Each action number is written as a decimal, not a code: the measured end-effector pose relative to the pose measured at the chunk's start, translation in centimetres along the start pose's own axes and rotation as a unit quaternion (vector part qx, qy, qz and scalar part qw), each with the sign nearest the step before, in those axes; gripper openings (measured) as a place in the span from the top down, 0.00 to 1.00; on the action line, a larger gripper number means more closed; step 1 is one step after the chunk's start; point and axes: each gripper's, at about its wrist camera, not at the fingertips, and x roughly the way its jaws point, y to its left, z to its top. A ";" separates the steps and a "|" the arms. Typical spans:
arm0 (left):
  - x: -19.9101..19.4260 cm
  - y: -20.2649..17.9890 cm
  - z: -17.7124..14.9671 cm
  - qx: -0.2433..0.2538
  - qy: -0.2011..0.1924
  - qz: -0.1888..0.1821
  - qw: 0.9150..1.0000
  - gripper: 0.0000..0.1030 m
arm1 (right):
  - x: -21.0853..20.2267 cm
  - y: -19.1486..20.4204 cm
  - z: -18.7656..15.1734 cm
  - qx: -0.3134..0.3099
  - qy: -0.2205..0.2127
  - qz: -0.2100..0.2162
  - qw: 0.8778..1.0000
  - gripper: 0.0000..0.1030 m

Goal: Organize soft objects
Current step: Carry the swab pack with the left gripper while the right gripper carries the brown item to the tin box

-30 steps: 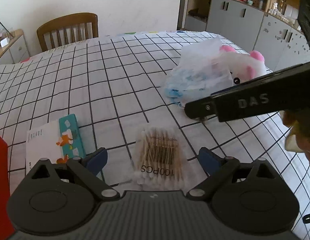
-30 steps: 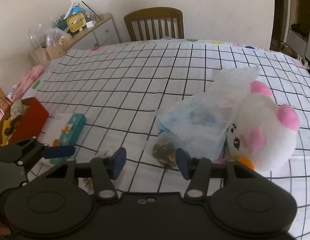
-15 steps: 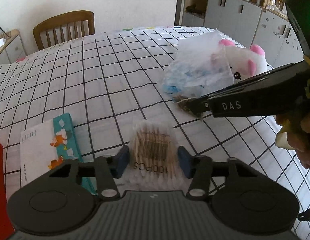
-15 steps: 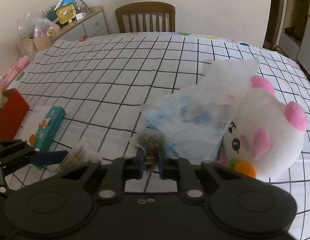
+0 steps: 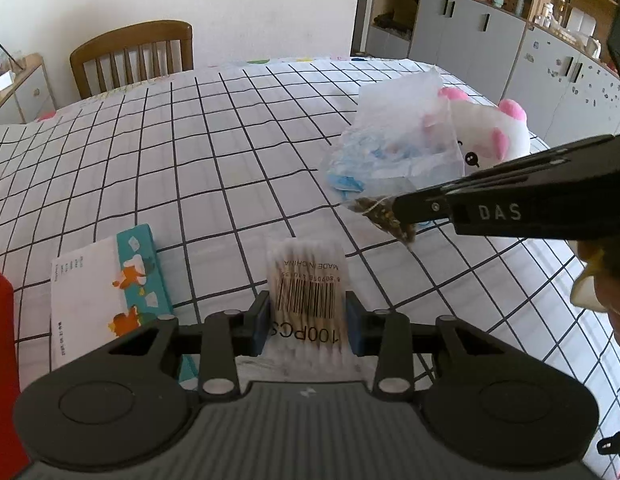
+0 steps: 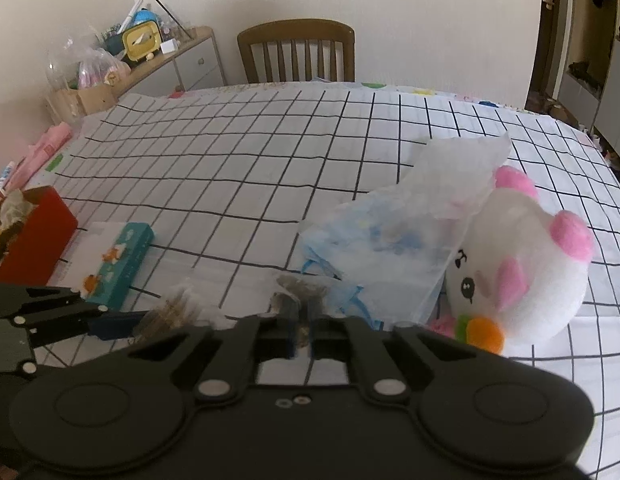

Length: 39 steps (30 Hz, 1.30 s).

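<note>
Now left gripper (image 5: 305, 326) closing around cotton-swab pack (image 5: 305, 280), right gripper (image 6: 303, 330) clamped on small dark sachet (image 6: 297, 288).

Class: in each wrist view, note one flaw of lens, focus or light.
Left wrist view: fisheye bends the tablecloth grid; cotton swab pack barcode reads sharp. Right wrist view: the small dark sachet near the lens is blurred; the plush toy looks washed out.

Cotton-swab pack (image 5: 305, 292) flat on cloth, small dark-filled sachet (image 5: 384, 216) lifted
</note>
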 end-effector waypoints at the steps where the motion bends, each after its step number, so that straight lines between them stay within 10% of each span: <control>1: -0.2 0.0 0.0 -0.002 -0.002 0.000 1.000 0.64 | -0.3 0.1 -0.1 -0.001 -0.003 0.001 1.000 0.98; 39: -15.9 10.1 -0.4 -0.091 -0.056 0.066 0.992 0.64 | -9.8 12.6 2.3 -0.039 -0.092 0.104 0.990 0.98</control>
